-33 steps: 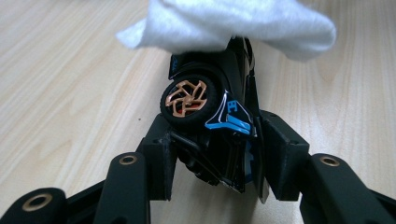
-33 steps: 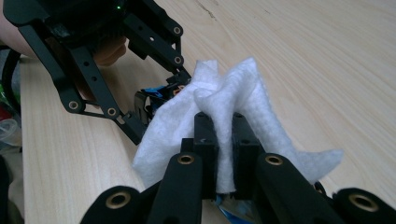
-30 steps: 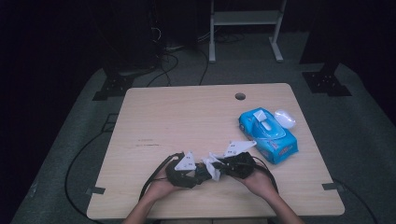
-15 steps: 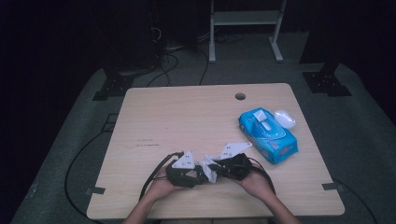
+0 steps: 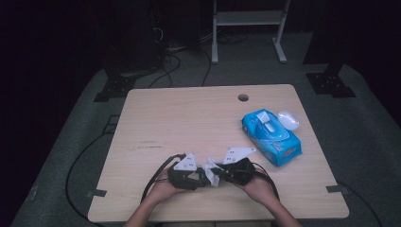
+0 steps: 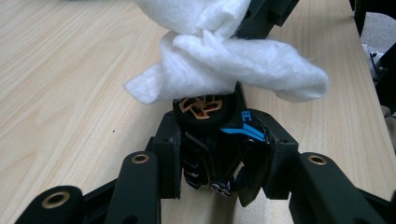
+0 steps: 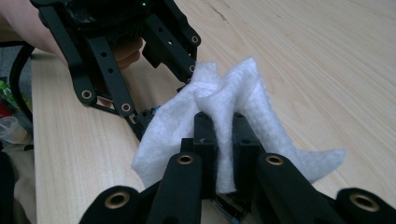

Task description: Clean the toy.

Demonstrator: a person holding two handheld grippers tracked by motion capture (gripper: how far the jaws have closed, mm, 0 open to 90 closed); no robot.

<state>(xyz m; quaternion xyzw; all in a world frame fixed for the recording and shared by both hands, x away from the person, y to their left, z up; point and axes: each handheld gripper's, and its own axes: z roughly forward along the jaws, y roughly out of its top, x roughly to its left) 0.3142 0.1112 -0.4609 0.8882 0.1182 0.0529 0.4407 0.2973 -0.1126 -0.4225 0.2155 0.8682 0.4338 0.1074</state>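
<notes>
1. The right gripper (image 7: 223, 154) has its jaws clamped on a white wipe (image 7: 233, 107); a fold of the cloth is pinched upright between the two pads, and the rest spills out to both sides of them.
2. The left gripper (image 6: 219, 154) grips a small black toy car (image 6: 219, 140) between its jaws, which have just been closing; an orange-spoked wheel (image 6: 204, 106) sits at the far end of the jaws.
3. Just beyond that wheel, the wipe lies bunched against the car, touching it from above.
4. In the high view, both grippers meet tip to tip at the near edge of the wooden table (image 5: 189, 118), wipe between them.
5. Well beyond the right jaws lies a blue wipes pack (image 5: 272, 137), and a clear lid (image 5: 288, 119) rests just beside it.
</notes>
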